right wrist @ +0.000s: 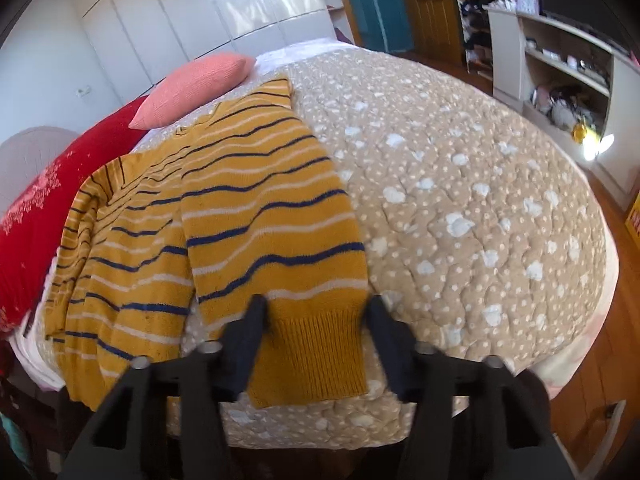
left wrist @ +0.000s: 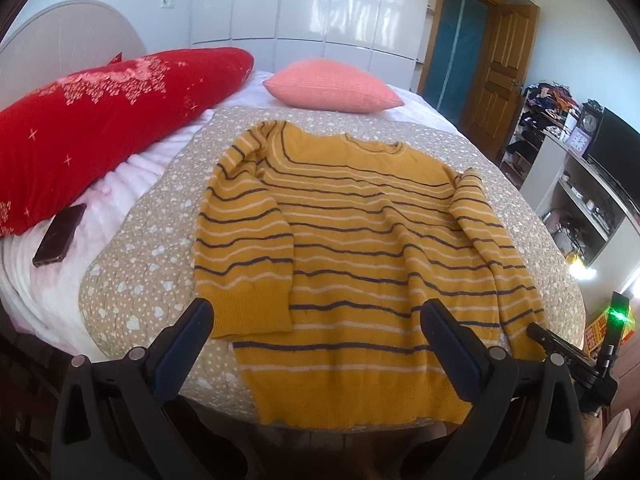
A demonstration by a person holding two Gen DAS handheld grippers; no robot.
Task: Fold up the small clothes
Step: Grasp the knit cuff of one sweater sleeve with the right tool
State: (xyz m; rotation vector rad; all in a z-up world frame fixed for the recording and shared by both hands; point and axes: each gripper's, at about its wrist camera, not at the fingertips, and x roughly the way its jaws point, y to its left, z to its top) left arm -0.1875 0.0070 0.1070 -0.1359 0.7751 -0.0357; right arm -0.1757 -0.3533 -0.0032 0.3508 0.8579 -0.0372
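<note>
The striped sweater [left wrist: 352, 248] lay flat mid-frame on the quilt [left wrist: 132, 280]; left gripper [left wrist: 316, 320] hovered released, right gripper [right wrist: 316, 312] spread, straddling the sleeve cuff [right wrist: 316, 344]

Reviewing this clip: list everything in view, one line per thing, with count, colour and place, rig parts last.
sweater: 1, mustard with navy and white stripes, flat on the quilt
quilt: 1, beige with white spots, over the bed
red pillow: 1, by the headboard
pink pillow: 1, far side of the bed
phone: 1, dark, beside the red pillow
wardrobe: 1, white, behind the bed
door: 1, wooden, far right
clock: 1, dark, on the shelf unit
left gripper: jaws open, over the hem
right gripper: jaws open, either side of the cuff
</note>
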